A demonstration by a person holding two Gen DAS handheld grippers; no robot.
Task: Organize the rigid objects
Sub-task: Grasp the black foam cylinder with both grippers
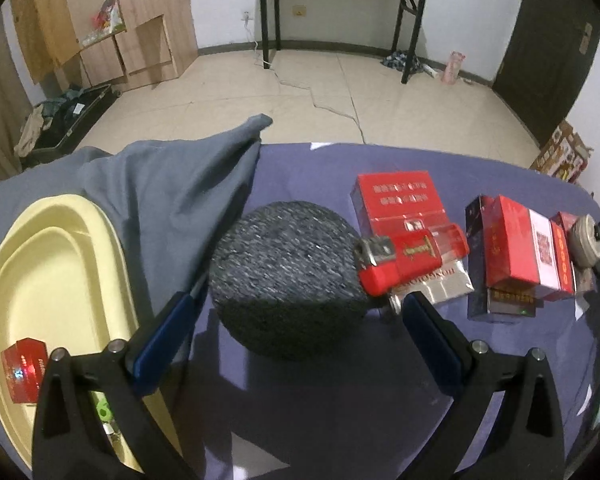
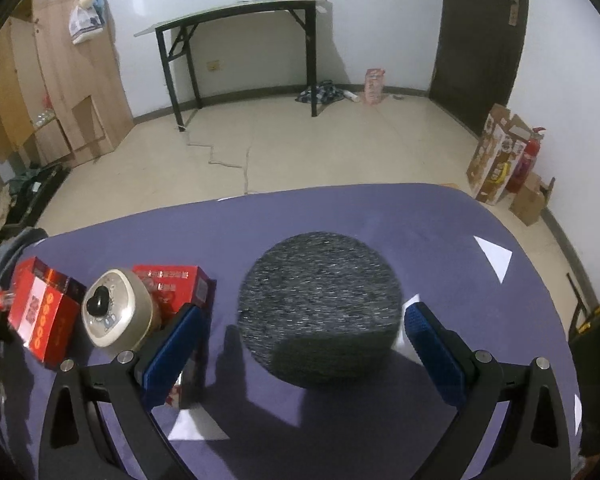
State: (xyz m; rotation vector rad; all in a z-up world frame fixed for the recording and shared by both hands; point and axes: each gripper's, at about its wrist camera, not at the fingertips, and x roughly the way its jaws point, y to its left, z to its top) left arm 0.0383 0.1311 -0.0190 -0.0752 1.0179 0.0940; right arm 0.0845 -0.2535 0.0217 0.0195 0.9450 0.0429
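Note:
In the left wrist view my left gripper (image 1: 300, 304) is open, its blue fingers either side of a dark grey speckled disc (image 1: 286, 276) on the purple cloth. A red lighter (image 1: 412, 258) lies just right of the disc, against a red box (image 1: 398, 200). More red boxes (image 1: 516, 252) stand further right. A yellow tray (image 1: 56, 280) at left holds a small red box (image 1: 22, 374). In the right wrist view my right gripper (image 2: 304, 320) is open around a grey disc (image 2: 320, 304). A beige round timer (image 2: 114, 314) and red boxes (image 2: 40, 316) lie left of it.
A grey cloth (image 1: 172, 196) is bunched over the tray's far edge. The table's far edge (image 2: 300, 192) drops to a tiled floor. White paper scraps (image 2: 494, 258) lie on the purple cloth at right. A small green item (image 1: 102, 410) sits in the tray behind my left finger.

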